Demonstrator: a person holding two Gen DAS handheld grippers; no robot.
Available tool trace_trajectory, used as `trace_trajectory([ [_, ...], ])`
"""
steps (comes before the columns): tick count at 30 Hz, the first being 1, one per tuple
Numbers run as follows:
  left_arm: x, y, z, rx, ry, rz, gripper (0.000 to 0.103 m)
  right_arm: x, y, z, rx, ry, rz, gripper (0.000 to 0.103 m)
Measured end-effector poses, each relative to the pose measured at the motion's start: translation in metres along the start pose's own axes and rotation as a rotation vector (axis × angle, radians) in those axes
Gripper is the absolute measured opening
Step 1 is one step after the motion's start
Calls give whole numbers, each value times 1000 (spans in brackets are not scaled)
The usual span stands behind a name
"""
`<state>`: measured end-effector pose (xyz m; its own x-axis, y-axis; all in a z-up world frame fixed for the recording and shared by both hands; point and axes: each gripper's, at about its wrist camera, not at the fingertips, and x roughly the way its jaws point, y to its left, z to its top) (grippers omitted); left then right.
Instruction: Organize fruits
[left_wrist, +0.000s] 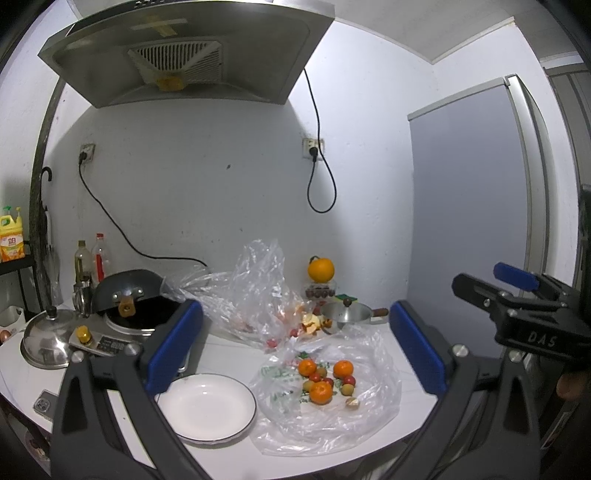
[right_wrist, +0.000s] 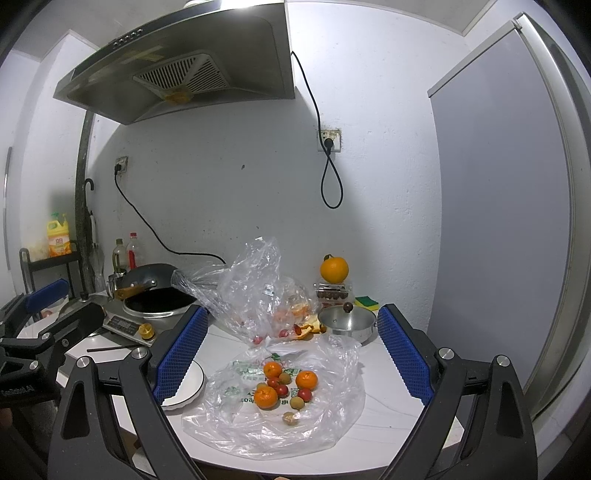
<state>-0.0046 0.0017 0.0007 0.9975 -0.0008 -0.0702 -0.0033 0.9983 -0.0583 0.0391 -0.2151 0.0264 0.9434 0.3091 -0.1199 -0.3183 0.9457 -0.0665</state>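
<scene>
Both claws released, holding nothing: left claw (left_wrist: 295, 347), right claw (right_wrist: 291, 354), above the white desk (right_wrist: 388, 410). Fruits (right_wrist: 286, 386) lie clustered on a flattened plastic bag (right_wrist: 332, 417). Empty white plate (left_wrist: 205, 406) just left of the bag.

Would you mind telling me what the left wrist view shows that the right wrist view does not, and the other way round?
Only the left wrist view shows the whole white plate, a steel domed lid and the right claw off to its right. Only the right wrist view shows the black shelf rack under the yellow bottle and the left claw at its left edge. Both show the open plastic bag spread flat with three mandarins and small fruits on it, the wok, the small steel pot and the big orange behind.
</scene>
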Motion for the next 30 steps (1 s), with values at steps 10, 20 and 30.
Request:
trace_trajectory([
  [10,2,2,-1,0,-1,-3,102,0,0,0,0,-2,0,95],
  [20,3,3,-1,5,-1,-3,102,0,0,0,0,0,1,95],
  [30,18,4,-2,0,30,2,102,13,-1,0,-10,22,-1,95],
])
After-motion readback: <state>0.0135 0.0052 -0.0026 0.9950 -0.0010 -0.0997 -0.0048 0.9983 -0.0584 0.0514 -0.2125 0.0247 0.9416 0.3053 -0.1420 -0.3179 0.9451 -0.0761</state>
